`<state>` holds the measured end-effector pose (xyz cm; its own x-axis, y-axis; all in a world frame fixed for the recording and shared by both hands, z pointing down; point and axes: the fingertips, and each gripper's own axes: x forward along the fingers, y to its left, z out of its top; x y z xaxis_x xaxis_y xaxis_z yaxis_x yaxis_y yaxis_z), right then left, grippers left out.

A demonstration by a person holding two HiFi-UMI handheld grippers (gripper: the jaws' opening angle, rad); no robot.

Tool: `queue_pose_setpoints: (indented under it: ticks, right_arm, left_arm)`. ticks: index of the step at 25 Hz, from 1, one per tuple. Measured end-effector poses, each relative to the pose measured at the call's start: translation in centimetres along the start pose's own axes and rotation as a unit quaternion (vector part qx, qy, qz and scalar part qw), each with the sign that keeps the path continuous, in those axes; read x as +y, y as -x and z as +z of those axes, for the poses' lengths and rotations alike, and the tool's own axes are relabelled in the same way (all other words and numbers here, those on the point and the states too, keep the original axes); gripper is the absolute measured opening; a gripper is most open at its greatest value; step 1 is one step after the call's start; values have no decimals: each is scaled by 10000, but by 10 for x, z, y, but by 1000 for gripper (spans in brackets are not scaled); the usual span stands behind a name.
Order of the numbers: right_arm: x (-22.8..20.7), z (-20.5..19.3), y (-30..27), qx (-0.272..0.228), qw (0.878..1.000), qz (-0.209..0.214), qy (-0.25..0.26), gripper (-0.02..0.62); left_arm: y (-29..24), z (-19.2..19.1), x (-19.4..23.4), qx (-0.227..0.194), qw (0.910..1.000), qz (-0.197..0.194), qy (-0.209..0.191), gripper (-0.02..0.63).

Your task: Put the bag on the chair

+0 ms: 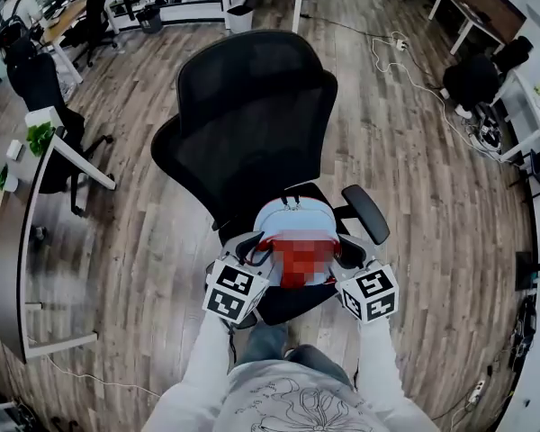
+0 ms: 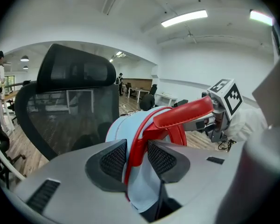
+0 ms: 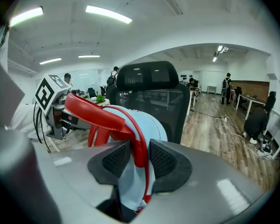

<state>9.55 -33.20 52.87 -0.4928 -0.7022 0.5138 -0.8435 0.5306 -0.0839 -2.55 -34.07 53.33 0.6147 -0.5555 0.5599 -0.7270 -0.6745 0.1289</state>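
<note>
A light blue bag (image 1: 292, 221) with red straps sits low over the seat of the black mesh office chair (image 1: 243, 115), between its armrests. I cannot tell whether it rests on the seat. My left gripper (image 1: 252, 248) is at the bag's left side, and in the left gripper view the left gripper (image 2: 133, 155) is shut on a red strap (image 2: 182, 113) of the bag (image 2: 123, 125). My right gripper (image 1: 344, 257) is at the bag's right side. In its own view the right gripper (image 3: 140, 157) grips the other red strap (image 3: 93, 113) against the bag (image 3: 154, 125).
The chair's right armrest (image 1: 367, 214) sticks out beside my right gripper. A white desk (image 1: 36, 268) with plants stands at the left, and more desks and chairs stand further off. Cables (image 1: 414, 79) run over the wood floor at the right. People stand in the distance.
</note>
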Motion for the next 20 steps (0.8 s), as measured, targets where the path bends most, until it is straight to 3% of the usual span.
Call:
queue_pose_setpoints:
  ticks: [9, 20]
  right_arm:
    - [-12, -53, -55, 913, 9953, -97, 320, 137]
    - [-26, -107, -99, 1458, 9893, 41, 12, 133]
  left_arm:
    - [-47, -55, 24, 671, 9975, -151, 172, 140]
    - [-90, -100, 40, 1104, 9926, -301, 396, 140]
